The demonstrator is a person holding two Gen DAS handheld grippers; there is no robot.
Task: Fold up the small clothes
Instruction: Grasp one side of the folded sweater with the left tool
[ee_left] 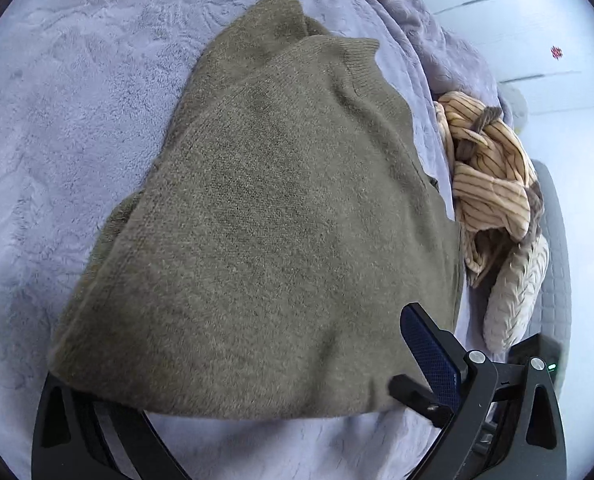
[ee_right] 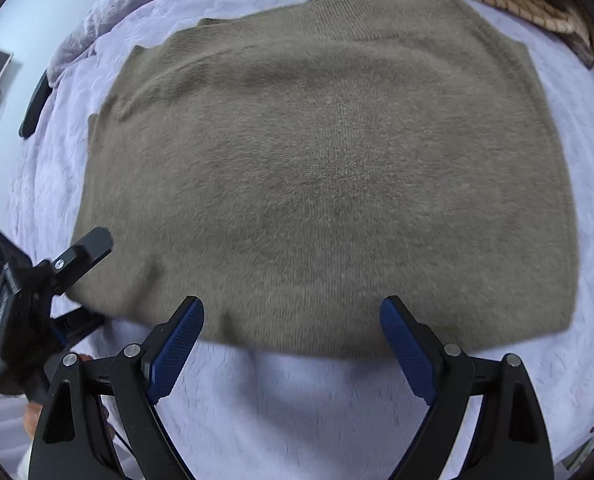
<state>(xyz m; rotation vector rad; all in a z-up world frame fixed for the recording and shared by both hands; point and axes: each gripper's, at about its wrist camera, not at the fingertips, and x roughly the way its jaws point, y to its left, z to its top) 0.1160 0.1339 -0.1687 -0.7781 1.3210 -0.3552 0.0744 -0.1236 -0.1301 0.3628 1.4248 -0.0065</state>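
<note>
An olive-green knitted sweater point(ee_right: 329, 184) lies spread flat on a pale lilac fleece blanket point(ee_right: 297, 412), sleeves tucked out of sight, its ribbed neckline at the far edge.

The right gripper point(ee_right: 293, 320) hangs over the sweater's near hem, pointing steeply down. Its two blue-padded fingers point(ee_right: 177, 344) stand wide apart above the hem, with nothing pinched between them.

The left gripper point(ee_right: 81, 280) is at the sweater's near left corner. One black finger lies on top of the knit there and the fabric covers the other finger in the left wrist view; whether it is clamped on the corner cannot be told.

Beyond the sweater's far right edge sits a crumpled pile of tan striped clothing point(ee_left: 493, 184), with a cream cable-knit piece point(ee_left: 517, 296) just beside it.
</note>
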